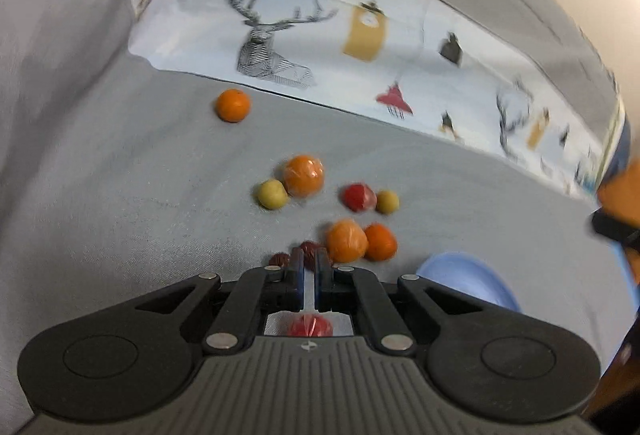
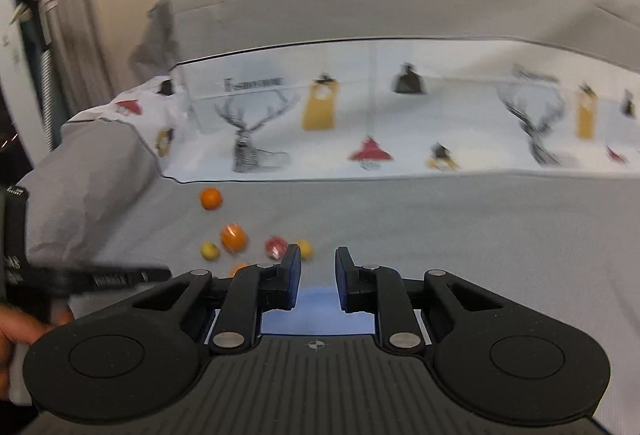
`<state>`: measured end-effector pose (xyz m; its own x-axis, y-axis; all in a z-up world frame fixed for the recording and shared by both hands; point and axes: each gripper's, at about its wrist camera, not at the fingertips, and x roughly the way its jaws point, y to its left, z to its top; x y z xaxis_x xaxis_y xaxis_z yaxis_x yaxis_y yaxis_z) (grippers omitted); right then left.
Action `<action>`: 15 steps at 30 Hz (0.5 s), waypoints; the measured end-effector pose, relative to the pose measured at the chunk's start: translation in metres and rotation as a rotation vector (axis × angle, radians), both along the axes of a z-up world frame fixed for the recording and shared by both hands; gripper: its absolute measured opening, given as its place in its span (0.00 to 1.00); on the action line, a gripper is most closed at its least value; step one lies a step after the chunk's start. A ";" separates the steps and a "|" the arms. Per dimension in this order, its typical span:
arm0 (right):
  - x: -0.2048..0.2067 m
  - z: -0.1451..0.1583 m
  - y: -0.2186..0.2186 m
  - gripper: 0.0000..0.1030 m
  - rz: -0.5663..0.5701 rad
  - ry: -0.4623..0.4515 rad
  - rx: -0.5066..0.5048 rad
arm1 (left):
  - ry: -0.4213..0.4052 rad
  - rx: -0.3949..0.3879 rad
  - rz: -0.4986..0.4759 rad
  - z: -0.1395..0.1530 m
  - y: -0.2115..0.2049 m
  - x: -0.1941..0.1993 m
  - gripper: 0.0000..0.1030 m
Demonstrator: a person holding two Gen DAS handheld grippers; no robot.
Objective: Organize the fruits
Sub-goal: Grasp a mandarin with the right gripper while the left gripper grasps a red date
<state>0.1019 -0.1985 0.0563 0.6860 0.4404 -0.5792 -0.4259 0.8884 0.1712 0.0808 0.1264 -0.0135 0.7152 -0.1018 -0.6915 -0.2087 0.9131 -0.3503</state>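
Several small fruits lie scattered on a grey sofa seat. An orange sits alone near the back. A wrapped orange touches a yellow fruit. A red fruit sits beside another yellow one. Two oranges lie close ahead, with dark brown fruits by my left gripper, which is nearly shut and empty. A red fruit shows beneath it. A blue bowl lies at the right. My right gripper is open above the blue bowl.
A white patterned cushion with deer prints runs along the sofa back; it also shows in the right wrist view. The grey armrest rises on the left. The other handheld gripper and a hand show at the left edge.
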 end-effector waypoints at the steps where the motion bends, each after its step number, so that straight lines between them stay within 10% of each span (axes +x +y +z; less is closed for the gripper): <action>1: 0.009 -0.002 0.009 0.20 0.021 0.003 -0.010 | -0.002 -0.008 0.007 -0.002 0.003 0.002 0.03; 9: 0.072 -0.074 0.073 0.22 0.036 0.187 0.016 | 0.019 0.073 -0.040 -0.016 -0.014 0.019 0.18; 12: 0.087 -0.084 0.091 0.56 0.059 0.195 -0.002 | 0.019 0.147 -0.036 -0.021 -0.021 0.027 0.31; 15: 0.105 -0.100 0.107 0.64 0.067 0.228 -0.048 | 0.049 0.186 -0.033 -0.029 -0.021 0.032 0.31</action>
<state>0.2064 -0.0911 -0.0440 0.5051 0.4483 -0.7375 -0.4391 0.8691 0.2276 0.1131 0.1053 -0.0421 0.6784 0.0084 -0.7346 -0.1907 0.9677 -0.1650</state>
